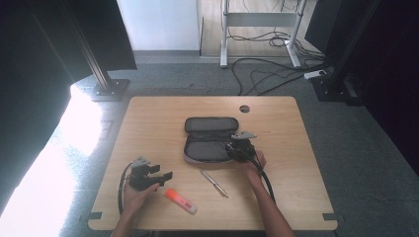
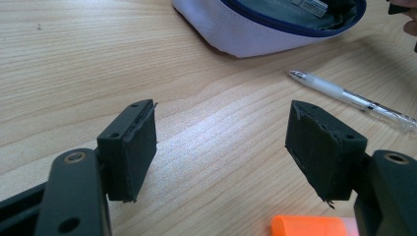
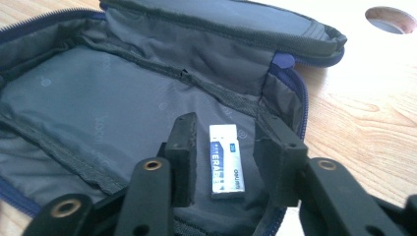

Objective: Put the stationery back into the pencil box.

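In the left gripper view we lose most of the orange marker [image 2: 314, 225] below the bottom edge, and the pen [image 2: 351, 98] runs off at the right. The pencil case [image 2: 255, 32] is cropped at the top there. We cannot read the eraser [image 3: 226, 160] label fully in the right gripper view.
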The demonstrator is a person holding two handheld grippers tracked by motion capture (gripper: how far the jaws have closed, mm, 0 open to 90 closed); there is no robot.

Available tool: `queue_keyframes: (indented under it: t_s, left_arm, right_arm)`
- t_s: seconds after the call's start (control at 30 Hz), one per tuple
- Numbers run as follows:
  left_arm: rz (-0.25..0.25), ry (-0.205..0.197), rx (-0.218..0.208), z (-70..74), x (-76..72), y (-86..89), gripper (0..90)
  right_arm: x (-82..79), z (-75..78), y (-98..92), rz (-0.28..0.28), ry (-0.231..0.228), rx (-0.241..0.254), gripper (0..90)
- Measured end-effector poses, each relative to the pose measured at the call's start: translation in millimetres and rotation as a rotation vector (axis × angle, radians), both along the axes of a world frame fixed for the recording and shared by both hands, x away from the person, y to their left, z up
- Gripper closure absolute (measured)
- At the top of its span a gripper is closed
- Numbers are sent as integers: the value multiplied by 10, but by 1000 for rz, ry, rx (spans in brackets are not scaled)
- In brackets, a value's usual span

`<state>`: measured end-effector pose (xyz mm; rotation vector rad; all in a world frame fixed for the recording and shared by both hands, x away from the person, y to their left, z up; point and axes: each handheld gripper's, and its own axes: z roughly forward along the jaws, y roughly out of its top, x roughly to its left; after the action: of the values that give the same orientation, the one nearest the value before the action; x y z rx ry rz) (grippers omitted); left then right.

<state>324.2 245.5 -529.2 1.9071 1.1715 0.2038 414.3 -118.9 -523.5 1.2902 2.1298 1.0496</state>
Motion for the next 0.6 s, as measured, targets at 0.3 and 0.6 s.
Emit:
queue_keyframes:
  t_s: [0.3, 0.6]
  left_arm:
    - [1, 0, 0, 0, 0, -2, 282]
    - [1, -2, -1, 4, -3, -8, 282]
  right_arm:
    - [-101, 113, -45, 7, -36, 58, 505]
    - [-251, 197, -125, 35, -74, 132, 464]
